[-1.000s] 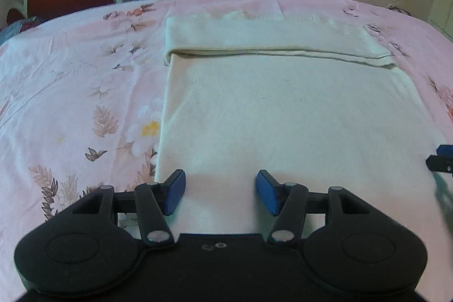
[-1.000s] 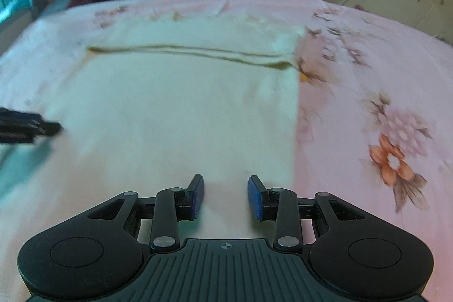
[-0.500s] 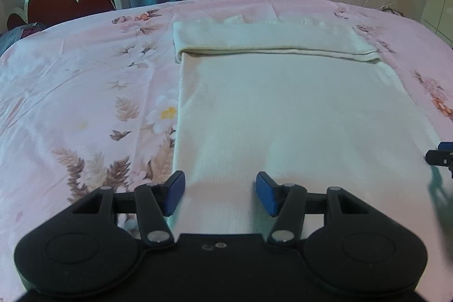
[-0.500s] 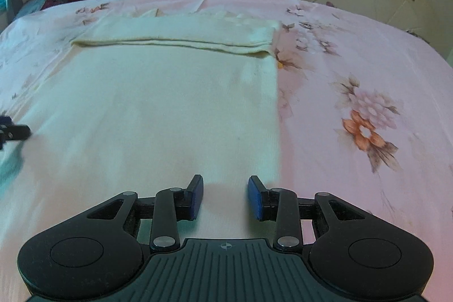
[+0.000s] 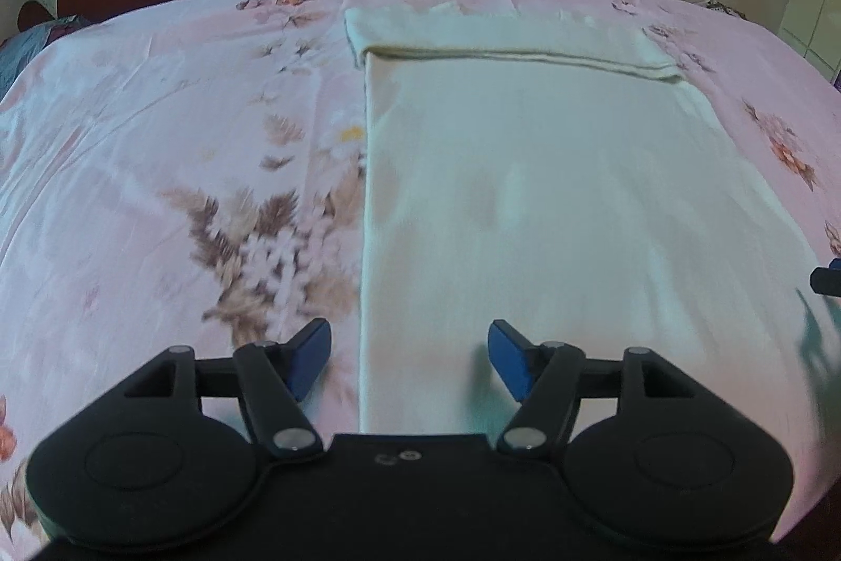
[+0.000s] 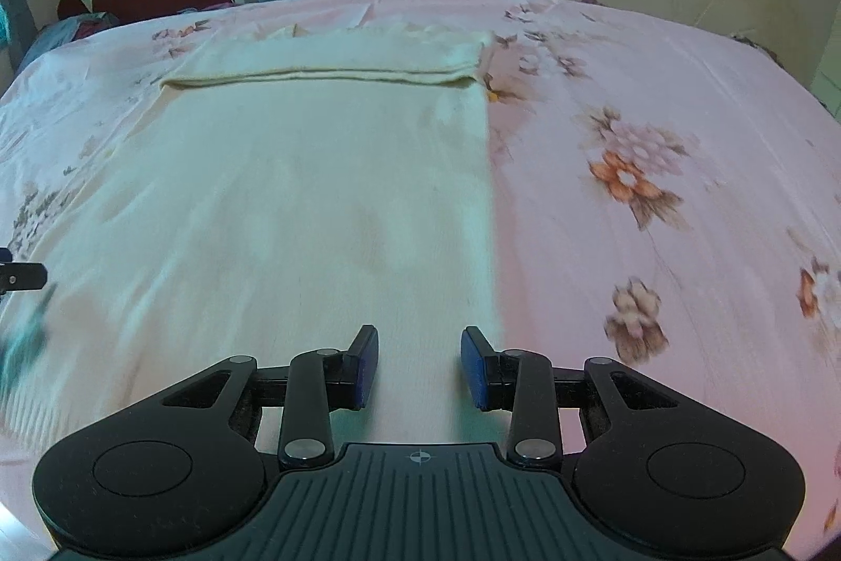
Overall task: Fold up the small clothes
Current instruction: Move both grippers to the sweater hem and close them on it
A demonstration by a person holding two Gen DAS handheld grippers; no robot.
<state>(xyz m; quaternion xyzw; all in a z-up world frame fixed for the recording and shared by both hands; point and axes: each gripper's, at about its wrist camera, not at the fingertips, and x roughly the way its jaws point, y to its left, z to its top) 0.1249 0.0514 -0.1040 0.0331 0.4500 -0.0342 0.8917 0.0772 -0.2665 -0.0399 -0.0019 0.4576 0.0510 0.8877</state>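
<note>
Cream garment (image 5: 536, 193) lies flat mid-frame on the floral bed (image 5: 157, 140), far edge folded over; no writing legible. Left gripper (image 5: 410, 364) is opening, straddling its left edge; right gripper (image 6: 419, 366) gapes empty.

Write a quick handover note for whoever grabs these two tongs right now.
Left tongs: opening, nothing between them, above the cream garment's left edge.
Right tongs: open, empty, near its right edge.
Garment lies flat on the pink floral bedsheet.
Done: far end folded over into a band.
Left: remaining folds, probably starting from the near end.
</note>
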